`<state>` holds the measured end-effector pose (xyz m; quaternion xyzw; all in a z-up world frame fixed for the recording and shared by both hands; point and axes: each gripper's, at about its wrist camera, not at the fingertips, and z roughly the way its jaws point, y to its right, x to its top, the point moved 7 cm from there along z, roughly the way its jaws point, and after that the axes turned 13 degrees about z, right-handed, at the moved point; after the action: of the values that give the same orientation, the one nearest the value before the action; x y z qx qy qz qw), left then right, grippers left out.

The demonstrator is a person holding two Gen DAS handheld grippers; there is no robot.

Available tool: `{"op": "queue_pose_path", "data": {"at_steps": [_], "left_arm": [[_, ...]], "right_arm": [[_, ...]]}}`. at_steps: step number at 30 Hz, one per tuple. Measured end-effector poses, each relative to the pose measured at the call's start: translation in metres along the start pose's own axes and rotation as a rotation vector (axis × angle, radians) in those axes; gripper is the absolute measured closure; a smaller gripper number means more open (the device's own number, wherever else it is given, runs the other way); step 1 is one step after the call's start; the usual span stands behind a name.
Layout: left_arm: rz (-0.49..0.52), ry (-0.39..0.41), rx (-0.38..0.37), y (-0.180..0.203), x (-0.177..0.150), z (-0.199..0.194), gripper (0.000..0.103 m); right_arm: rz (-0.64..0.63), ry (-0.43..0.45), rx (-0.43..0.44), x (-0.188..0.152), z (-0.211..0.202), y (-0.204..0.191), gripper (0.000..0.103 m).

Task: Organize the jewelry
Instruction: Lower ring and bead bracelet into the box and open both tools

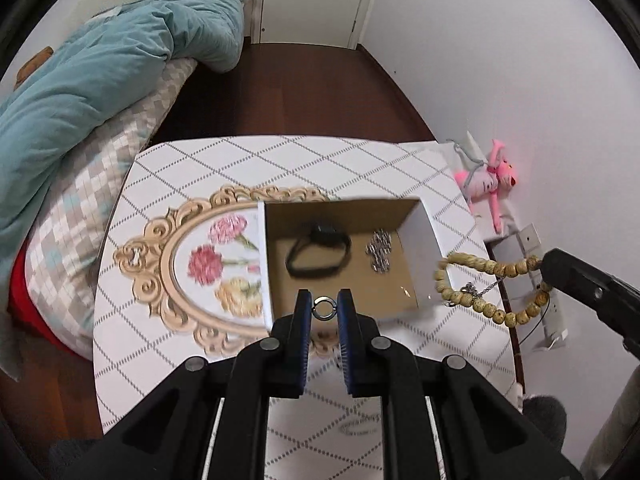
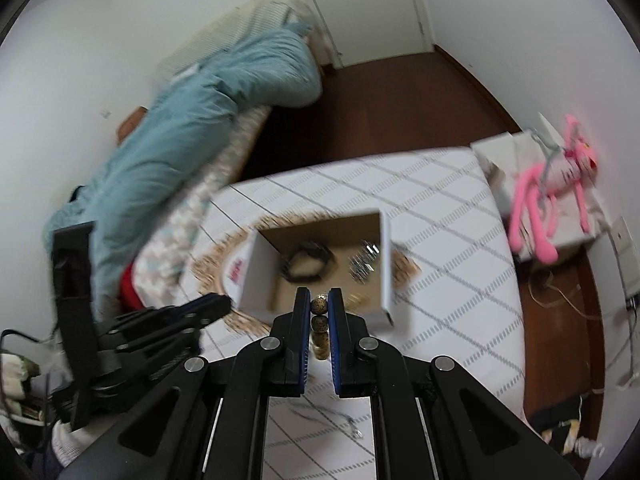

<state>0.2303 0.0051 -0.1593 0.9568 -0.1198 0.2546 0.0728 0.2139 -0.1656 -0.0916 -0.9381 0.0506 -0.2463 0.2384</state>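
Surface (image 1: 168,168) carries open box (image 1: 420,236), ready to collect jewelry; black band (image 1: 316,256) and silver chain (image 1: 378,254) already inside. Right gripper (image 2: 320,306) jaws clamped on bead bracelet (image 1: 480,304), loop dangling beside box wall. Left gripper (image 1: 324,308) jaws pinch small ring (image 1: 324,307) above box's near edge, likely for dropping in.

Right gripper (image 2: 320,307): jaws clamped on speckled beads (image 2: 319,303)
Box (image 2: 385,264): open on the tabletop (image 2: 460,248); black band (image 2: 306,266) and silver pieces (image 2: 362,266) inside
Left gripper (image 2: 212,306): just beside the box
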Motion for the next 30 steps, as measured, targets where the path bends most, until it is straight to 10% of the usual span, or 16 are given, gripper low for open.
{"op": "queue_pose_path", "data": {"at_steps": [14,19,23,30], "left_arm": [[-0.089,-0.178,-0.023,-0.032,0.03,0.056,0.087],[-0.108,-0.155,0.041,-0.047,0.031,0.053,0.03],[-0.106,-0.148,0.094,-0.056,0.027,0.05,0.029],[-0.066,-0.139,0.204,-0.057,0.005,0.05,0.0]], "right_arm": [[0.011,-0.23,-0.037,0.011,0.114,0.004,0.094],[0.033,-0.299,-0.107,0.002,0.135,0.022,0.092],[-0.014,-0.248,-0.181,0.002,0.129,0.03,0.05],[-0.131,-0.168,-0.381,-0.001,0.126,0.038,0.007]]}}
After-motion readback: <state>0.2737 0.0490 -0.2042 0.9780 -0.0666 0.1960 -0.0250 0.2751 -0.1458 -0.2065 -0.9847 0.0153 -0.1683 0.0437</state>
